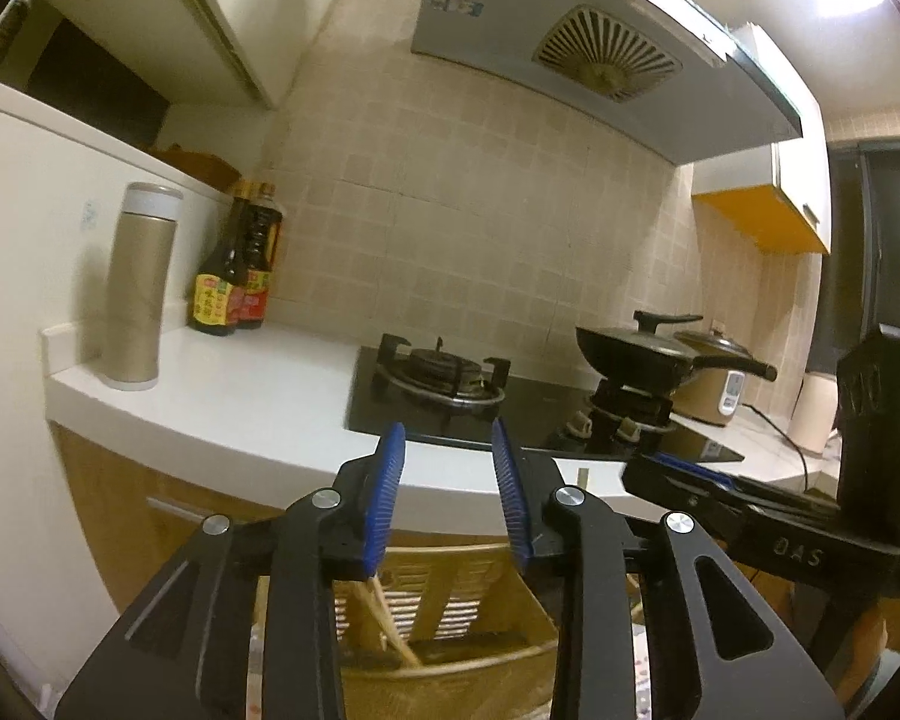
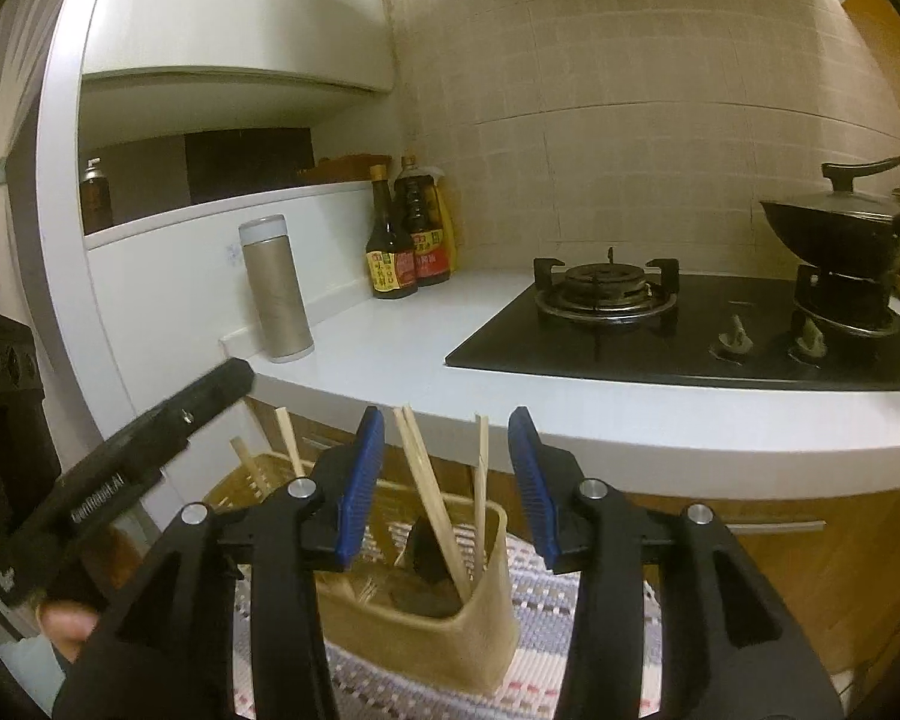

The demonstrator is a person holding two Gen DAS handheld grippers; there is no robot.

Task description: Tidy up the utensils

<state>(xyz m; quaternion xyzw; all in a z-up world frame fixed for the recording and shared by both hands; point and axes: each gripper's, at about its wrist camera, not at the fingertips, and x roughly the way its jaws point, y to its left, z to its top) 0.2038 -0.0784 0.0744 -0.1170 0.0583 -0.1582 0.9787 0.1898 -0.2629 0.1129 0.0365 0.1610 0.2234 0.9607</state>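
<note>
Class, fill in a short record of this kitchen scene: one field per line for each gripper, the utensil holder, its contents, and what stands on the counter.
left gripper: open, holding nothing, above the holder
right gripper: open, holding nothing
utensil holder: beige, below the counter edge, on a woven mat
chopsticks: several, standing tilted in the holder
counter: white; carries a thermos and sauce bottles
stove: black; lidded pan on the right burner
</note>
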